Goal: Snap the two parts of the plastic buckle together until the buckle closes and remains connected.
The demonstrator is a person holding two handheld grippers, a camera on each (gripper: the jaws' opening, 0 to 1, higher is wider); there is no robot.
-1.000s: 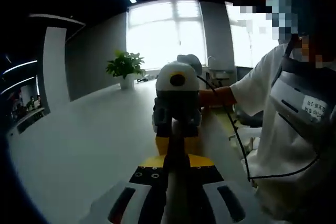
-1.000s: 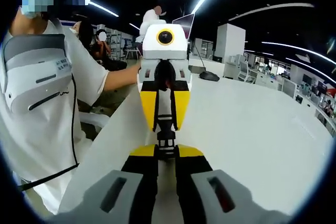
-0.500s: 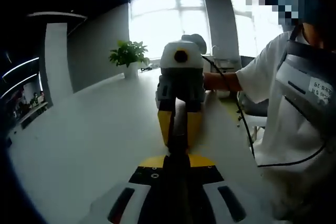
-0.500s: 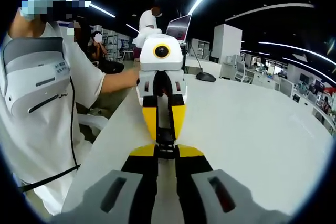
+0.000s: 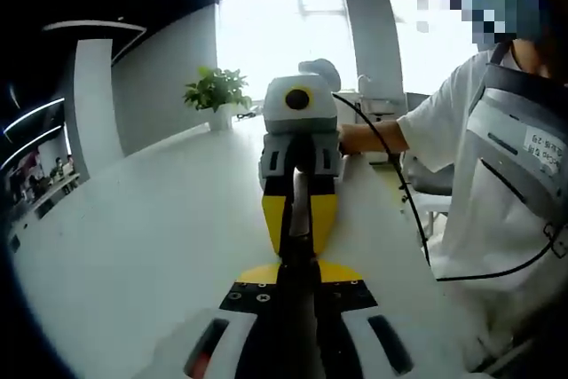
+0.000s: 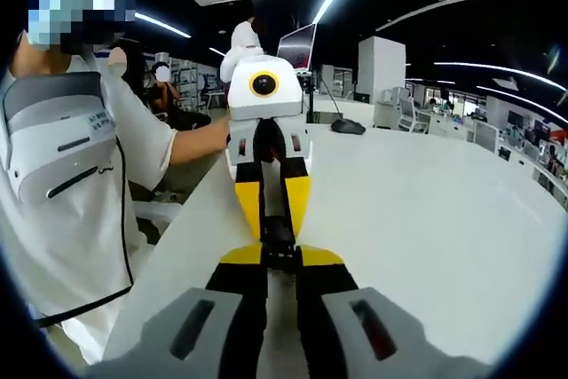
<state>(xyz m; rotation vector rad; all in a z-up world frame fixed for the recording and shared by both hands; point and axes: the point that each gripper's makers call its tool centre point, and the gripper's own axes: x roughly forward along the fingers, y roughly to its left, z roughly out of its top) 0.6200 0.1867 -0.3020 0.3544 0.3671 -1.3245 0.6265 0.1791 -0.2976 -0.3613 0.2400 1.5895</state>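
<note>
Since the frame half a second back, my two tongs have drawn a touch nearer tip to tip; over the last second they have stayed nose to nose above the bench.

From the left gripper view, my left tongs (image 5: 299, 259) rise from 6 o'clock, jaws close together on something dark at their tips. The right tongs (image 5: 299, 210) face me at centre, their yellow jaws meeting mine. I take the dark piece between the two tips for the buckle (image 5: 300, 239), but I cannot make out its two halves or whether they have latched.

From the right gripper view, my right tongs (image 6: 278, 255) come up from 6 o'clock, clenched on the black buckle (image 6: 277, 235), and the left tongs (image 6: 272, 206) meet it from 12 o'clock.

The white bench (image 6: 426, 219) spreads toward 3 o'clock in that view. A person in a white shirt (image 6: 80, 184) stands at 9 o'clock, with a small printed label on the chest strap too blurred to read. A potted plant (image 5: 216, 99) sits at 11 o'clock in the left gripper view. A laptop (image 6: 297, 46) stands at 12 o'clock behind the left tongs.
</note>
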